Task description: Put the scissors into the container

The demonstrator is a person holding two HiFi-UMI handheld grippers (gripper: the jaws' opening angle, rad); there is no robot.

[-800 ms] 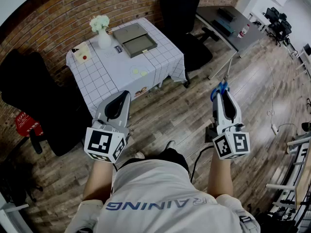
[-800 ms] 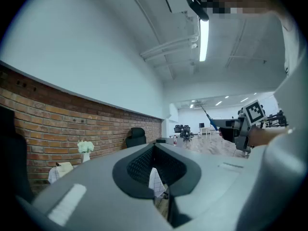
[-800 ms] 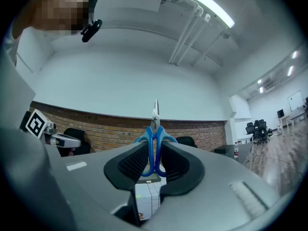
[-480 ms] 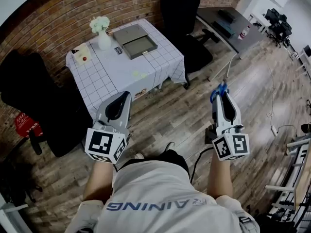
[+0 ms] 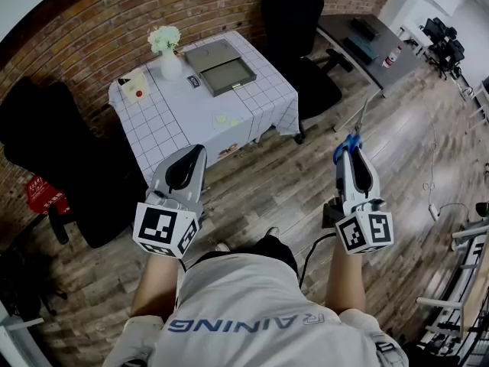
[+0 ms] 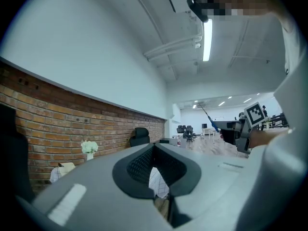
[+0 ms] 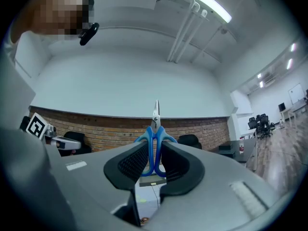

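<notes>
left gripper (image 5: pixel 199 150): level, jaws together, empty | right gripper (image 5: pixel 355 153): near level, clamped on scissors (image 7: pixel 155 129)

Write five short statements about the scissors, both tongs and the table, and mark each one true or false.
1. The right tongs grip blue scissors by the handles. True.
2. The scissors lie in the container. False: they are in the right tongs, over the floor and away from the table.
3. The left tongs hold a vase. False: nothing is between them, and the vase stands on the table.
4. The container sits on the table. True.
5. The scissor blades point back at the person. False: they stick out past the tips of the tongs, away from the person.
</notes>
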